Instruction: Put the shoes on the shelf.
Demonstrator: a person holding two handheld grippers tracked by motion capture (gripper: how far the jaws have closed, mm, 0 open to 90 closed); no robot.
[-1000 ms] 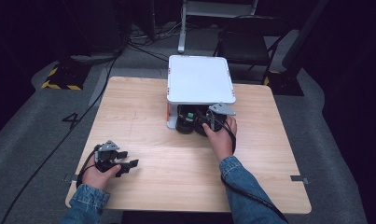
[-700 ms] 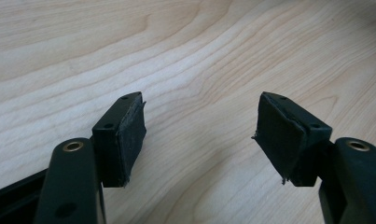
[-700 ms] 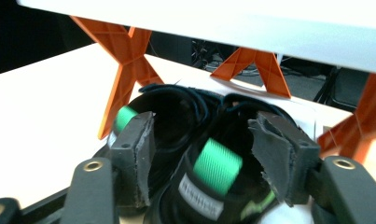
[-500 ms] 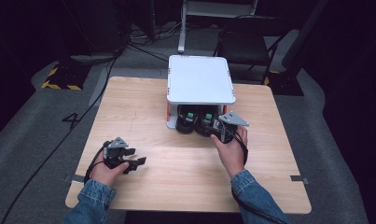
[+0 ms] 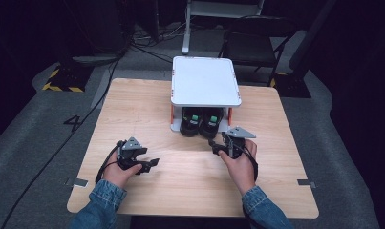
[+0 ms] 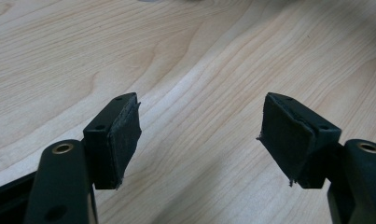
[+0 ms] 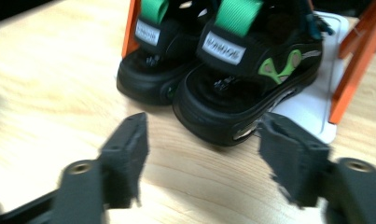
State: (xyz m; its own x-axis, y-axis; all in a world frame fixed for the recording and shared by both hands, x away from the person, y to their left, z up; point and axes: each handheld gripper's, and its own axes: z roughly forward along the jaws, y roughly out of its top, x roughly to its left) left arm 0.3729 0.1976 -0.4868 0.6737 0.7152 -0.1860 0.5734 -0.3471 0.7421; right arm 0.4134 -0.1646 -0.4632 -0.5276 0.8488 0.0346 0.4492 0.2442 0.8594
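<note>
Both shoes [image 7: 223,88] sit half hidden under the white shelf [image 5: 205,81]; right gripper [image 7: 202,158] and left gripper [image 6: 199,135] have just been opening, jaws empty.

1. High view: the table [image 5: 147,109] is evenly lit from above, while the floor and background fall off into near black.
2. The white shelf top [image 5: 205,81] is bright, almost washed out, and casts a shade over the shoes [image 5: 199,122] beneath it.
3. Left gripper view: sharp, soft daylight tone, wood grain crisp; far corners slightly hazy.
4. Right gripper view: motion blur smears the pads [image 7: 129,149] and wood; the shoes are soft too.
5. Hands throw only faint shadows.
</note>
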